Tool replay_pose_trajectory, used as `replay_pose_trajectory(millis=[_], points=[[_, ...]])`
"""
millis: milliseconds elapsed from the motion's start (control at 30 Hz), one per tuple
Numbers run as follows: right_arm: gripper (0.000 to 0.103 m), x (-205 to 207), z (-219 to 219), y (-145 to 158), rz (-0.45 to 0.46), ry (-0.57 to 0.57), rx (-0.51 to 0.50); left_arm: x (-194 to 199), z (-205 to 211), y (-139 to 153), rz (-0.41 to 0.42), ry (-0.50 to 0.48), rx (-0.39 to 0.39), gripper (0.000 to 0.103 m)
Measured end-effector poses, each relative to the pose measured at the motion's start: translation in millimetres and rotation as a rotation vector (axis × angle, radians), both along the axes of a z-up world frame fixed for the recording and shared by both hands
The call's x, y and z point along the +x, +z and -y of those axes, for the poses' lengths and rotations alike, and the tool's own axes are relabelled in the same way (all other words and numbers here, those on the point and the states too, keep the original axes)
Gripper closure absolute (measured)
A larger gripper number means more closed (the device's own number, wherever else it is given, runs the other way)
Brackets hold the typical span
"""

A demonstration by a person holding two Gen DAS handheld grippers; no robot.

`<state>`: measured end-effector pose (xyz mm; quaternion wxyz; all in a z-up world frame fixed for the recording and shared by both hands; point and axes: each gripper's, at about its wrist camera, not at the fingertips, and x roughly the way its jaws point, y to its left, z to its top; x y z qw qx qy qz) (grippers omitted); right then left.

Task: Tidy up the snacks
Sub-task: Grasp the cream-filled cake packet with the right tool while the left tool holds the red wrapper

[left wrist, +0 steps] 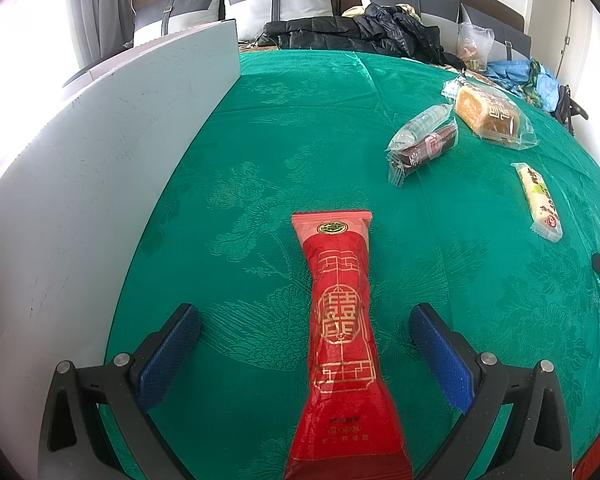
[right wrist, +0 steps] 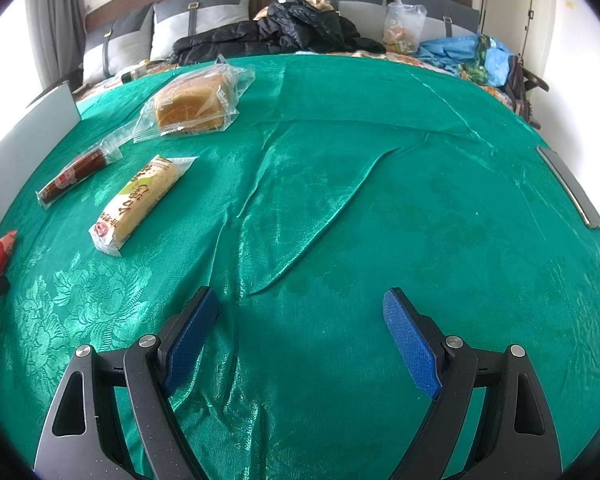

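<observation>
The left tool (left wrist: 305,326) stands spread wide, its blue pads (left wrist: 171,354) well clear on either side of a long red snack packet (left wrist: 342,332) that lies flat on the green cloth (left wrist: 260,140) between them; neither pad touches the wrapper, and the packet's near end runs out of the bottom of the left wrist view. The right tool (right wrist: 300,314) is likewise spread wide, with nothing between its pads but bare, wrinkled cloth. A white board (left wrist: 100,152) stands upright along the left edge of the table, beside the red packet. Farther out, toward the right in the left wrist view, lie three more snacks apart from one another: a pale yellow wrapped bar (right wrist: 140,204), beyond it a dark brown stick in a clear wrapper (right wrist: 78,174), and farthest a loaf of bread in a clear bag (right wrist: 192,106). Past the table's far edge, a black jacket (right wrist: 276,32) is heaped on a bed, with a clear plastic bag (right wrist: 404,26) and blue fabric (right wrist: 456,54) to its right, and grey pillows (right wrist: 196,20) against the headboard.
</observation>
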<state>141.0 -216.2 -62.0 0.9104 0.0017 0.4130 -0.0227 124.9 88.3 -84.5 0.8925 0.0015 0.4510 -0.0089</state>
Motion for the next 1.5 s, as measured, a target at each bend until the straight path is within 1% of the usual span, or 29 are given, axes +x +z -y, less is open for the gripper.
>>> replay_pose_trajectory(millis=[633,700,733,767,800,900,967,1000,1033,1100,1167,1200,1233,1300,1333,1367,1433,1467,1500], points=[[0.016,-0.1,-1.2,-0.5,-0.001,-0.006,-0.007,-1.5,-0.6,1.4,0.003,-0.002,-0.001,0.0],[0.016,6.6,-1.6,2.1,-0.041,0.0,-0.008,-1.5,-0.5,1.8,0.003,-0.002,-0.001,0.0],[0.017,14.8,-1.9,5.0,-0.086,-0.008,-0.002,-1.4,-0.5,1.8,0.003,-0.002,-0.001,0.0],[0.017,22.2,-3.1,8.4,-0.114,-0.017,0.017,-1.5,-0.5,1.5,0.003,-0.002,-0.001,0.0],[0.017,31.0,-6.9,15.6,-0.124,-0.016,0.079,-1.6,-0.5,1.3,0.003,-0.002,-0.001,0.0],[0.017,55.2,-27.4,30.9,-0.14,-0.013,0.186,-1.7,-0.4,1.6,0.003,-0.001,-0.001,0.0],[0.017,79.2,-51.5,29.2,-0.213,0.021,0.248,-1.8,-0.4,1.3,0.003,-0.002,-0.001,0.0],[0.017,91.6,-67.5,26.2,-0.252,0.042,0.256,-1.9,-0.4,1.2,0.003,-0.002,-0.001,0.0],[0.017,98.3,-79.1,25.2,-0.263,0.056,0.241,-2.0,-0.3,1.2,0.004,-0.002,-0.001,0.0],[0.019,110.0,-106.3,21.7,-0.278,0.085,0.16,-2.0,-0.3,1.5,0.004,-0.004,-0.001,0.0],[0.019,116.8,-126.6,11.7,-0.326,0.091,0.074,-1.7,-0.1,2.6,0.004,-0.008,-0.003,0.0],[0.02,116.2,-133.1,10.5,-0.318,0.089,0.028,-1.3,0.1,3.1,0.003,-0.011,-0.004,0.0],[0.02,115.5,-136.4,9.2,-0.319,0.089,0.009,-1.1,0.5,3.6,0.003,-0.014,-0.004,0.0],[0.037,109.2,-135.8,11.3,-0.295,0.077,0.002,-0.4,-0.2,4.3,-0.004,-0.033,-0.009,0.0],[0.063,105.6,-134.0,13.1,-0.282,0.072,0.004,-0.7,-0.5,4.6,-0.01,-0.052,-0.009,0.0],[0.072,101.7,-130.7,15.0,-0.28,0.077,0.008,-1.8,-1.7,5.6,-0.019,-0.072,-0.01,0.0],[0.072,96.4,-123.6,14.6,-0.305,0.088,0.025,-5.2,-5.6,7.0,-0.03,-0.075,-0.031,0.001],[0.072,94.0,-120.7,14.9,-0.314,0.092,0.03,-7.1,-8.8,9.1,-0.03,-0.076,-0.063,0.002],[0.072,88.1,-114.9,16.1,-0.321,0.099,0.049,-8.0,-11.5,12.2,-0.029,-0.083,-0.101,0.008]])
